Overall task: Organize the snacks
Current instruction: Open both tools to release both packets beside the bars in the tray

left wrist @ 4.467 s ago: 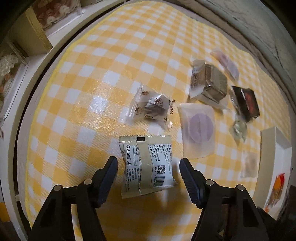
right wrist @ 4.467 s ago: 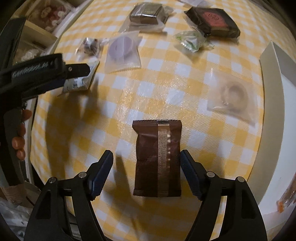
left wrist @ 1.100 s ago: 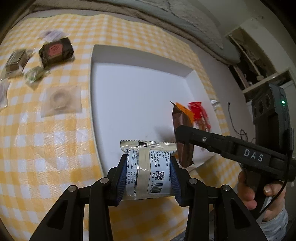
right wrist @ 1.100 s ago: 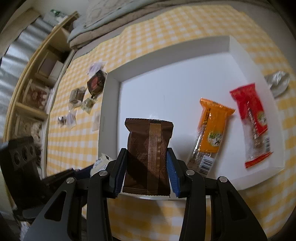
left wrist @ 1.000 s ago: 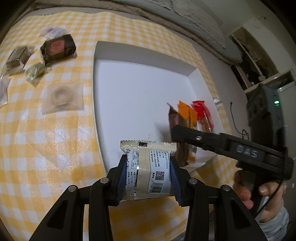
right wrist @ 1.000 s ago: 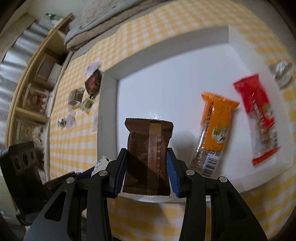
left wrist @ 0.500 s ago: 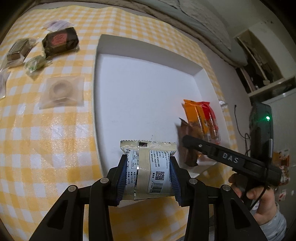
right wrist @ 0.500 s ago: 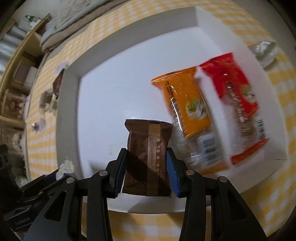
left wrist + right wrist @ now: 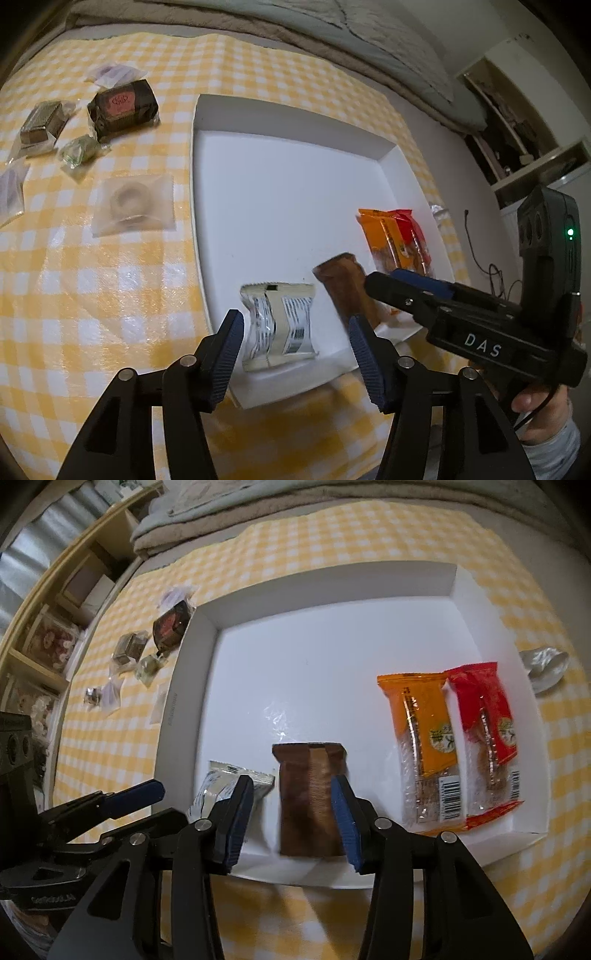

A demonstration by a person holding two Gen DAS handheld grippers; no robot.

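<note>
White snack packet (image 9: pixel 277 325) lies in the near edge of the white tray (image 9: pixel 277 192), between the pads of the left gripper (image 9: pixel 295 349), whose jaws are opening and clear of it. Just right of it, the brown packet (image 9: pixel 308 799) sits between the right gripper's (image 9: pixel 291 818) opening jaws, blurred, pads apart from it. Beyond on the right lie orange packet (image 9: pixel 424 734) and red packet (image 9: pixel 487 723); other wrapped snacks (image 9: pixel 122 107) sit far left on the checked table (image 9: pixel 92 280).

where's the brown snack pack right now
The brown snack pack sits in the white tray near its front edge, between the opening right tongs, with the cream packet to its left and the orange packet to its right.
</note>
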